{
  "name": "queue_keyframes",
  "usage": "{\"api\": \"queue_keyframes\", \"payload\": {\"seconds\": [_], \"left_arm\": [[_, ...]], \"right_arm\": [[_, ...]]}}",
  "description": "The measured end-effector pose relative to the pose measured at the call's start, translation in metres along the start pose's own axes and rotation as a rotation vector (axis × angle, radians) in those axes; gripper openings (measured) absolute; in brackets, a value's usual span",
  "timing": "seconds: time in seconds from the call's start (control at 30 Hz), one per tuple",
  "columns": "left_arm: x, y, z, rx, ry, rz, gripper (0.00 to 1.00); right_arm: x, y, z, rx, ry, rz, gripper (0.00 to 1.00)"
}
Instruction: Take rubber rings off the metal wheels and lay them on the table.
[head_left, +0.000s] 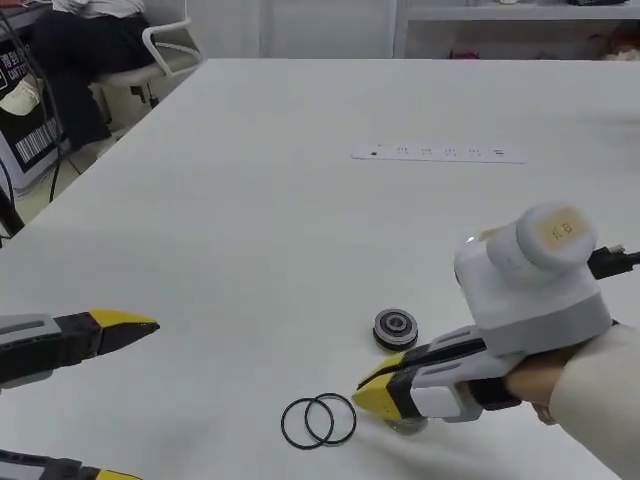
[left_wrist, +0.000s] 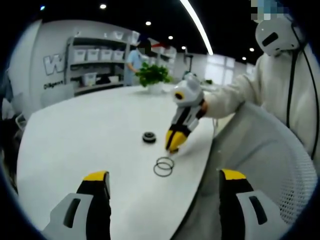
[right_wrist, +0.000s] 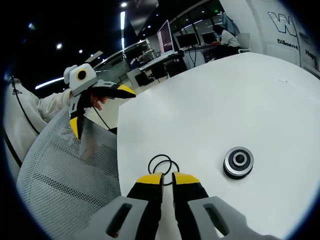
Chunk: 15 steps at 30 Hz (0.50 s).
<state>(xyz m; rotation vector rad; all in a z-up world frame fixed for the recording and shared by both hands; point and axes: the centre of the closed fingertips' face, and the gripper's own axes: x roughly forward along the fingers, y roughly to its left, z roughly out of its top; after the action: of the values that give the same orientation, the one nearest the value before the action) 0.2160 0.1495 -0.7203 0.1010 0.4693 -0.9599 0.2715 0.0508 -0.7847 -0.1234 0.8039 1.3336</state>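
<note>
Finishing a ring: right claw (right_wrist: 167, 176) pressed together by two rings (head_left: 318, 420), left claw (left_wrist: 165, 176) spread; next, grip wheel (head_left: 395, 328).

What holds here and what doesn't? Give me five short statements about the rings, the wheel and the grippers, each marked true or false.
1. Two rubber rings lie overlapping on the table. True.
2. The left gripper is shut. False: its jaws stand wide apart.
3. A metal wheel lies on the table, apart from the rings. True.
4. The right gripper holds the wheel. False: the wheel lies free beside it, and its jaws are close together near the rings.
5. The power strip lies between the rings and the wheel. False: it lies far beyond both.
</note>
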Motion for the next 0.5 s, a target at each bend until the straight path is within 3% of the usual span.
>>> {"api": "queue_keyframes", "payload": {"seconds": [0.5], "left_arm": [[-0.002, 0.0, 0.005, 0.014, -0.001, 0.001, 0.92]], "right_arm": [[-0.025, -0.002, 0.012, -0.005, -0.055, -0.025, 0.05]]}}
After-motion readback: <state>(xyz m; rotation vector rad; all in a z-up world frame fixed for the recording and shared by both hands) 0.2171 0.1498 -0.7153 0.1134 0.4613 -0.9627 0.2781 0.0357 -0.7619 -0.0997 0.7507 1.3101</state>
